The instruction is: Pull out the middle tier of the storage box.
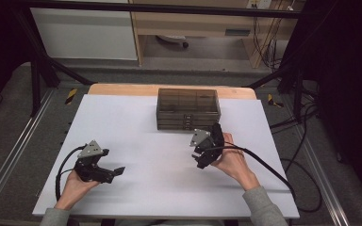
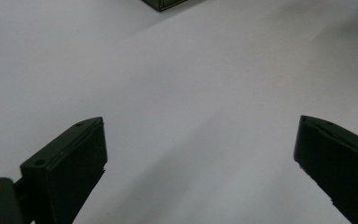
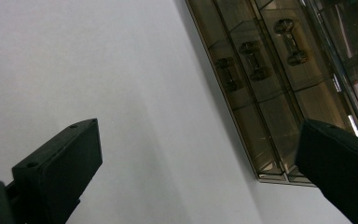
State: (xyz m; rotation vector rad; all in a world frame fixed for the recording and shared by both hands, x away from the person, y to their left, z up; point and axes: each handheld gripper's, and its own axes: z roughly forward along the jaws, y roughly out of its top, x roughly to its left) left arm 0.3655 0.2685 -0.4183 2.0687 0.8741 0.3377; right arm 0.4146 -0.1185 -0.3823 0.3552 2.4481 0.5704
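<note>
A: High view — my right claw (image 1: 206, 149) sits jaws wide, holding nothing, just short of the drawer box (image 1: 188, 108). Left claw (image 1: 104, 172), also wide, is well off to its side over bare table (image 1: 136, 155).

B: How'll it handle?

A: Thin stiff smoky plastic, prob light & slick — may slide when tugged. I'd pinch a small handle (image 3: 254, 60) on a drawer front, up-right of my right claw.

drawer box (image 3: 279, 84) cut off at top and right edges, its contents unreadable through smoked plastic
</note>
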